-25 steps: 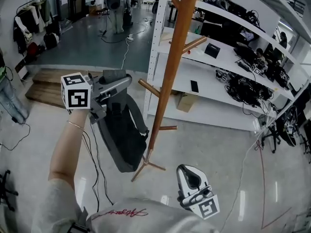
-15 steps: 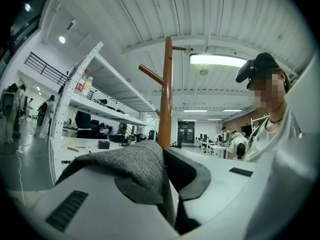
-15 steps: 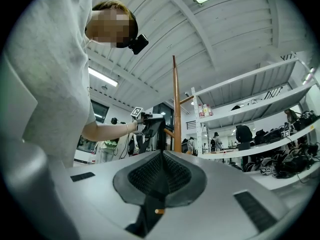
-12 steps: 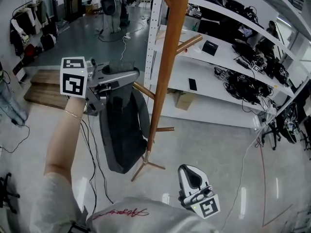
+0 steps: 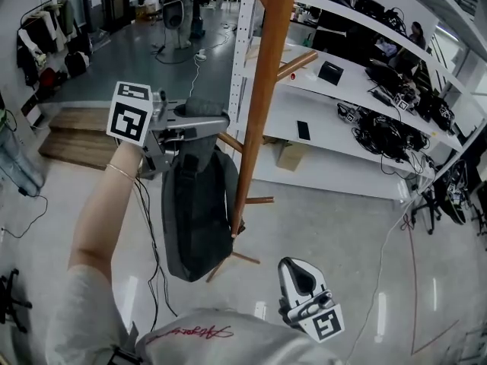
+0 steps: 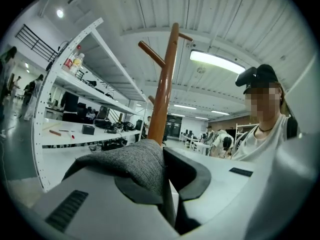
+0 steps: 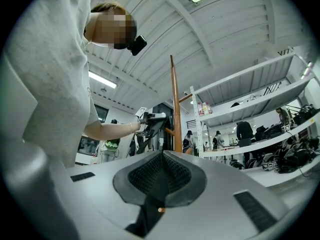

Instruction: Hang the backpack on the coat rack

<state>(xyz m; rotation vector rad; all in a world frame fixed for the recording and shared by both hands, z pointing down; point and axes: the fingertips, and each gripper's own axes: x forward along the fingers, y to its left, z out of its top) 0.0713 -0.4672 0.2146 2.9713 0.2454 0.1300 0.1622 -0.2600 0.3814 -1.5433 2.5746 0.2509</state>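
Left hand-held gripper (image 5: 219, 122) (backpack (image 5: 195, 219) in grip) now closer to coat rack (image 5: 262, 90).

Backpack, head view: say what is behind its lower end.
The base of the coat rack: two wooden feet poke out past the backpack. Where they meet the pole is covered.

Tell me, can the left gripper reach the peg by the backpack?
Probably yes. The left gripper, shut on the backpack, sits just above the peg, with nothing between them.

White shelving (image 5: 329, 128) — cable tangles (image 5: 384, 139), cardboard box (image 5: 291, 157).
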